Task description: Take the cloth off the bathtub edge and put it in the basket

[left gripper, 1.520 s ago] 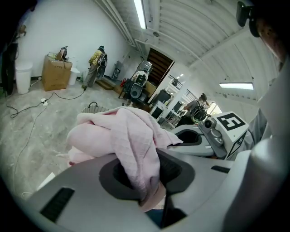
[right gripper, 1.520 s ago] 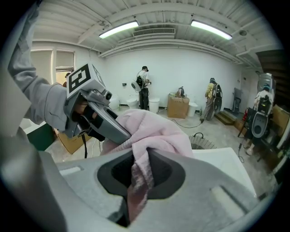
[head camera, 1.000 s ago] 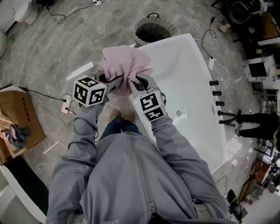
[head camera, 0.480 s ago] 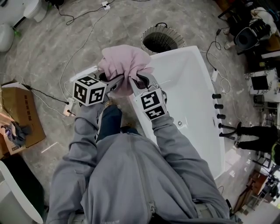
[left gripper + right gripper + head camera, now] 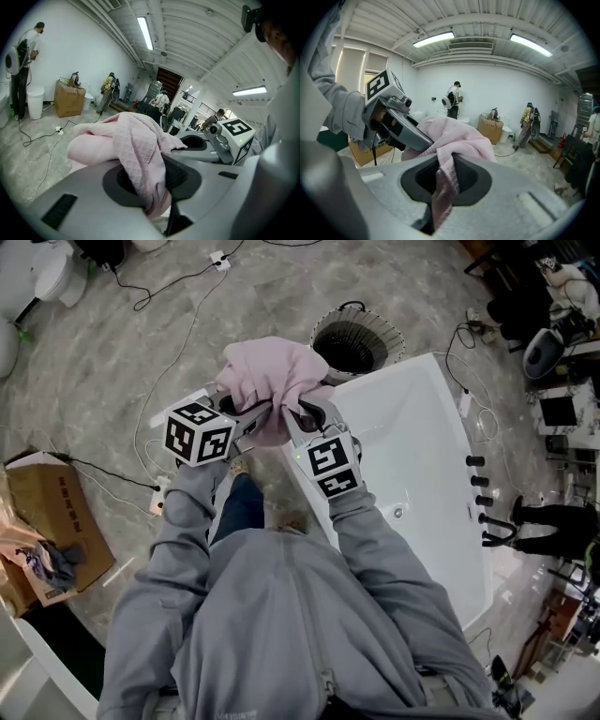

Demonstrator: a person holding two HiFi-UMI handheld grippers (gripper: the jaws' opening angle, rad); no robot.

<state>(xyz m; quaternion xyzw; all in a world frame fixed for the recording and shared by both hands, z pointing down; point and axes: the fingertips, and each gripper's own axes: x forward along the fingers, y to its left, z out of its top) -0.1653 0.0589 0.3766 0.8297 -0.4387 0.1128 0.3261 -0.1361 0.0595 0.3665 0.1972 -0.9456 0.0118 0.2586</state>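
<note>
Pink cloth (image 5: pixel 270 371) held in the air by both grippers, clear of the bathtub (image 5: pixel 412 442).
Both grey-sleeved arms reach forward side by side, angled slightly down. The left gripper (image 5: pixel 255 412) and right gripper (image 5: pixel 302 414) have their jaws nearly together, each clamped on a fold of the cloth. The cloth is bunched over the jaw tips, near the tub's corner, with the wicker basket (image 5: pixel 386 352) just beyond on the floor.
</note>
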